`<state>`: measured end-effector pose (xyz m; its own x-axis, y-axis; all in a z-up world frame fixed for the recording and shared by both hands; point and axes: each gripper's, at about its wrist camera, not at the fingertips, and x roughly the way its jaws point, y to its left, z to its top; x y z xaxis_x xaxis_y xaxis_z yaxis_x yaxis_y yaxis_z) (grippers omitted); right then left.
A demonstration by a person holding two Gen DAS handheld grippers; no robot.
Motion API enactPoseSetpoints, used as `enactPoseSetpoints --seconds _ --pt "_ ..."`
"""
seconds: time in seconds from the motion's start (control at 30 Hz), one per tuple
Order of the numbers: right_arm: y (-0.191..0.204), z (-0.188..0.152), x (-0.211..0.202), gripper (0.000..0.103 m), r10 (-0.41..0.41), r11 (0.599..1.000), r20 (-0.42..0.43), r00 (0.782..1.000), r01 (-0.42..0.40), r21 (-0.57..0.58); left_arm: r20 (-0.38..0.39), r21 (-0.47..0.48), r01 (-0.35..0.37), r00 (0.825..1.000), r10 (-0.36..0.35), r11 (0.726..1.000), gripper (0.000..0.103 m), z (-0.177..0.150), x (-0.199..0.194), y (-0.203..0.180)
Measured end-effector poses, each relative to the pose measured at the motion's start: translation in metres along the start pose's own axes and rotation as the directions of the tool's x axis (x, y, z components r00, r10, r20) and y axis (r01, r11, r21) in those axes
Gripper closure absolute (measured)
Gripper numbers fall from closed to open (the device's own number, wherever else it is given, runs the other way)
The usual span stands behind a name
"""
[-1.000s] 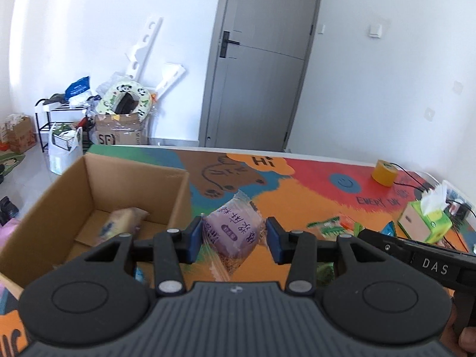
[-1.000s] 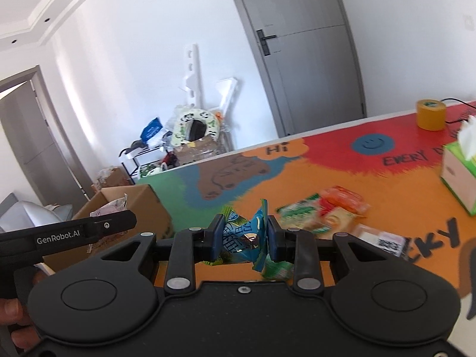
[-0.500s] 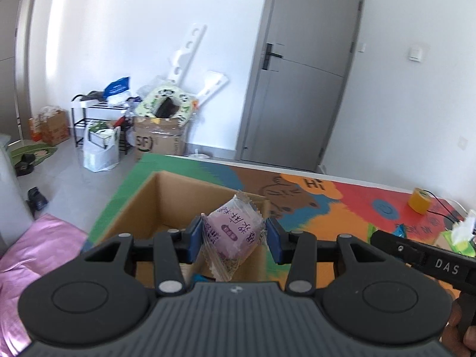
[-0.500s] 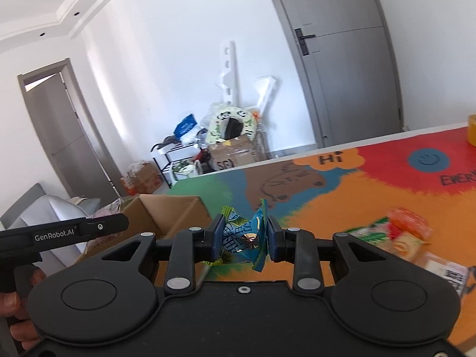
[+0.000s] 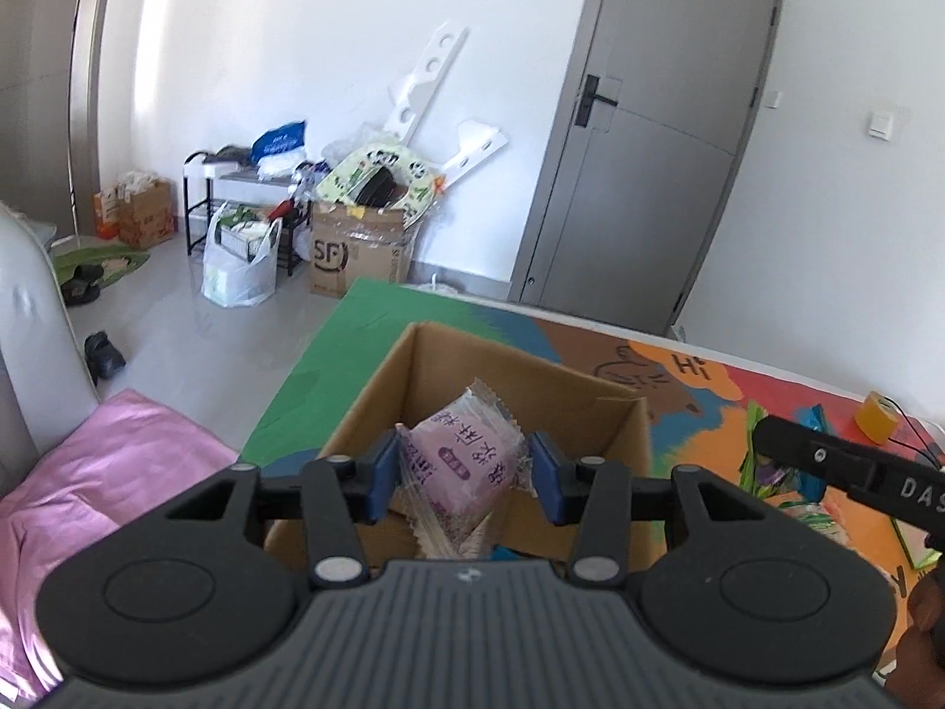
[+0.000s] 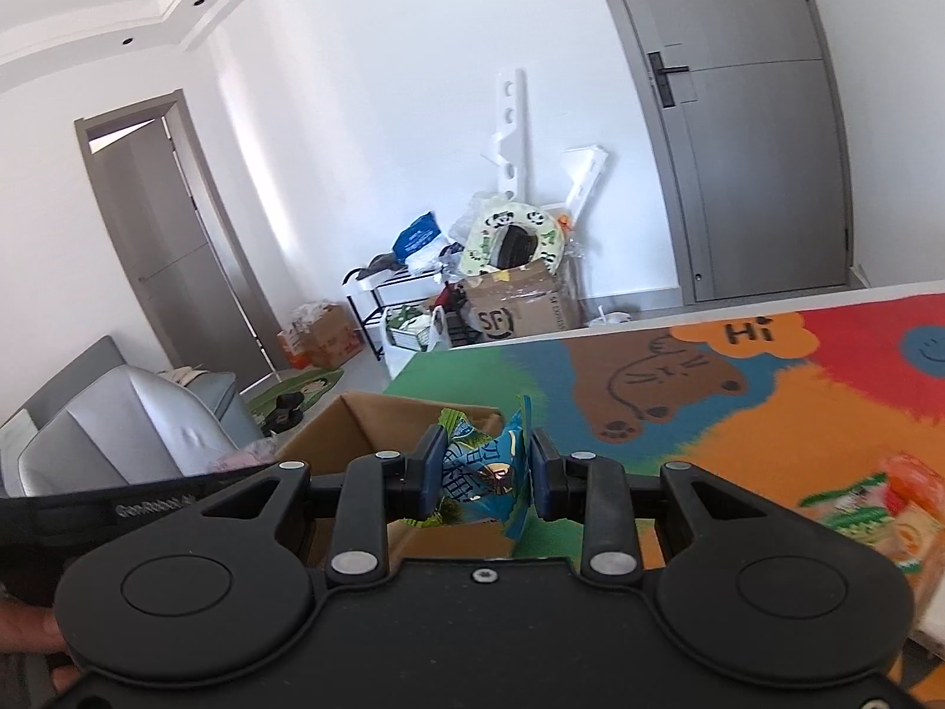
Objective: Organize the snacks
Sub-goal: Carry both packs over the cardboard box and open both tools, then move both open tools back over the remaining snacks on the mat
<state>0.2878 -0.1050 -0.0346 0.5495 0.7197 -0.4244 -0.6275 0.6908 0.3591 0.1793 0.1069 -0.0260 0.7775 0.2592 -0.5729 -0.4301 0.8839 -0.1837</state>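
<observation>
My left gripper (image 5: pixel 463 475) is shut on a purple snack packet (image 5: pixel 466 464) and holds it over the open cardboard box (image 5: pixel 531 378) at the table's left end. My right gripper (image 6: pixel 485 475) is shut on a blue and green snack packet (image 6: pixel 481 475) and holds it above the same box (image 6: pixel 360 413), near its right side. More snack packets (image 6: pixel 874 502) lie on the colourful table mat to the right. The box's floor is mostly hidden by the grippers.
The table is covered by a cartoon mat (image 6: pixel 709 390). A yellow tape roll (image 5: pixel 878 424) sits at its far right. Off the table's left edge are a pink cloth (image 5: pixel 106 461), a grey chair (image 6: pixel 130 431) and floor clutter by the wall (image 5: pixel 360 218).
Both grippers have swung left with their packets, from over the mat to over the box. The grips have not changed.
</observation>
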Motion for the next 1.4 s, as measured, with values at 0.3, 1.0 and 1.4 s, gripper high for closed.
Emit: enactPoseSetpoints --seconds 0.3,1.0,1.4 --pt "0.021 0.006 0.024 0.073 0.067 0.998 -0.034 0.997 -0.067 -0.008 0.039 -0.037 -0.021 0.999 0.023 0.999 0.04 0.013 -0.009 0.022" --pt "-0.013 -0.001 -0.002 0.049 -0.014 0.998 -0.053 0.999 0.017 0.058 0.026 0.011 0.009 1.0 -0.009 1.0 0.017 0.008 -0.01 -0.011" --pt "-0.066 -0.017 -0.041 0.042 -0.101 0.986 -0.058 0.993 0.108 0.124 -0.044 0.074 0.064 0.997 -0.06 0.995 0.017 -0.009 0.002 -0.059"
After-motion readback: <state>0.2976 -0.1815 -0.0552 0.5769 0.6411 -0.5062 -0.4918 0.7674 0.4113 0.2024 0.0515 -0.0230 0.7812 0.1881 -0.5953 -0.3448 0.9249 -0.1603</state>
